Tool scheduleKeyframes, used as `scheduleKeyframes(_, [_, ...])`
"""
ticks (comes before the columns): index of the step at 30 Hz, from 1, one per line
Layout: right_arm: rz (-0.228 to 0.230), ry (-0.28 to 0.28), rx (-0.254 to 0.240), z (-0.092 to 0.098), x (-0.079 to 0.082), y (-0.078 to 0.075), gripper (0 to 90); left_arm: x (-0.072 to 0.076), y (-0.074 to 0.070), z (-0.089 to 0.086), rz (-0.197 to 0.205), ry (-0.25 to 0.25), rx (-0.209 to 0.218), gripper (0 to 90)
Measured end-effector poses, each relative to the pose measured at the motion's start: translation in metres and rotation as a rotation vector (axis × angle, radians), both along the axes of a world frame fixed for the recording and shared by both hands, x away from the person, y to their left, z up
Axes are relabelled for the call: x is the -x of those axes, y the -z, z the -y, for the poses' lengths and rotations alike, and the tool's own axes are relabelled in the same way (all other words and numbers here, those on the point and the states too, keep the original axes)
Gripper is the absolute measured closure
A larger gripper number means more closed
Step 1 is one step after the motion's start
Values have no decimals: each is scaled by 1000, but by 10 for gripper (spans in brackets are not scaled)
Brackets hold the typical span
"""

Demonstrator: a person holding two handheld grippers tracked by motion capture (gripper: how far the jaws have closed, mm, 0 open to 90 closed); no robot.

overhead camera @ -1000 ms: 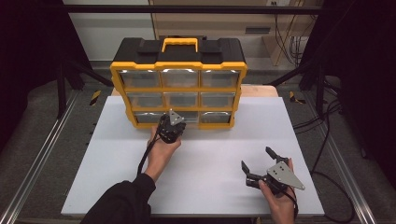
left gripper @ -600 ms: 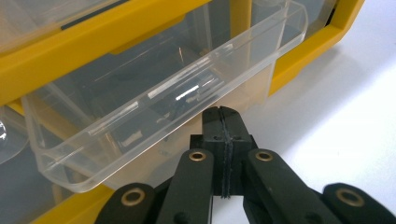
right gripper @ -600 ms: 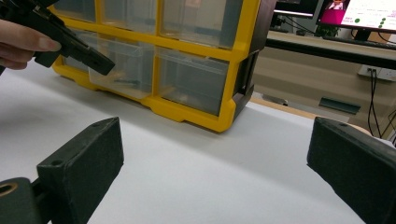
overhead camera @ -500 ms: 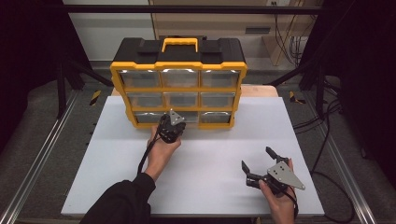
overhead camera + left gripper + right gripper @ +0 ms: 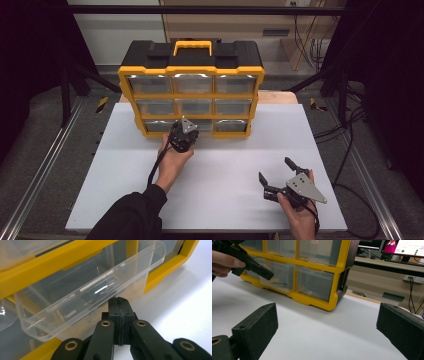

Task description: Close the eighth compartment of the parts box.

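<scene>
Nearest, at the bench's (image 5: 215, 165) front right: right gripper (image 5: 278, 172) in a hand, jaws spread wide, nothing between them, hovering just over the white surface. Further in, left of centre: left gripper (image 5: 183, 131) with jaws pressed together, tips at the front lip of the clear drawer (image 5: 82, 297) in the bottom row, middle column; pinching the lip or just touching it, can't tell. Drawer pulled slightly out of its slot, some small dark bits lying inside, too blurred to name. Behind that: yellow-framed organizer (image 5: 192, 97) with three rows of clear drawers, standing at the bench's far edge, black top, yellow carry handle (image 5: 192, 47).
</scene>
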State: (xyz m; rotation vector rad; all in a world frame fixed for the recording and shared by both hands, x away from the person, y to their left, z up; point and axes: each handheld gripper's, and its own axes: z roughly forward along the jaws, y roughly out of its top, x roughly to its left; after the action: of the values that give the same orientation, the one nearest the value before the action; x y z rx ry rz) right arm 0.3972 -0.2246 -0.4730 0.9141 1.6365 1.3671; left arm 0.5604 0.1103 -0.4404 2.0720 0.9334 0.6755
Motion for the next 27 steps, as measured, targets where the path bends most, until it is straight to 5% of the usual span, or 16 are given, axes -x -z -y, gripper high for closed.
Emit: scheduleKeyframes(27, [-1,0,-2,1,0,0,39,-3,2,1,7,-13,1,897])
